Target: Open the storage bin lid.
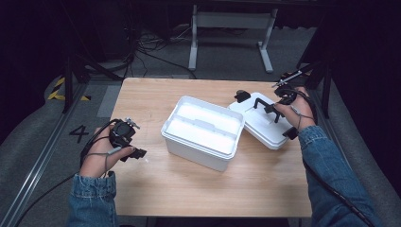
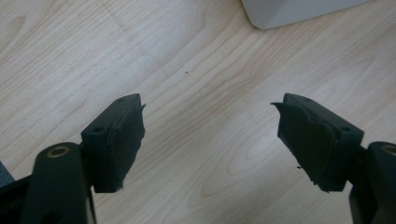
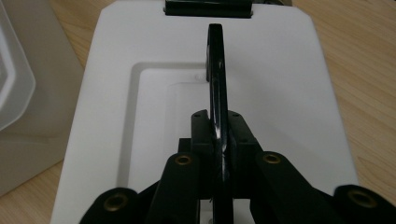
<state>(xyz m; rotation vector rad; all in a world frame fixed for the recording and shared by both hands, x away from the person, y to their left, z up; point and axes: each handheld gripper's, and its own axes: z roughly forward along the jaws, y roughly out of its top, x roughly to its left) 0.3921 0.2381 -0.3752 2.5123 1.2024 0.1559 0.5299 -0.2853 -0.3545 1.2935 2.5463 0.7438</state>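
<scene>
Jaws of the right gripper (image 3: 219, 140) pinch the lid's black handle (image 3: 217, 70), which runs lengthwise up the frame; white lid (image 1: 257, 124) lies right of the open box (image 1: 203, 131). Left gripper (image 2: 210, 140) gapes empty over the table (image 2: 187, 70).

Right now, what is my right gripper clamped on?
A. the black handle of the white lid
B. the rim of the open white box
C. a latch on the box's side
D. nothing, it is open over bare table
A: in the right gripper view the right gripper has its jaws shut on the black handle standing up from the white lid.
</scene>
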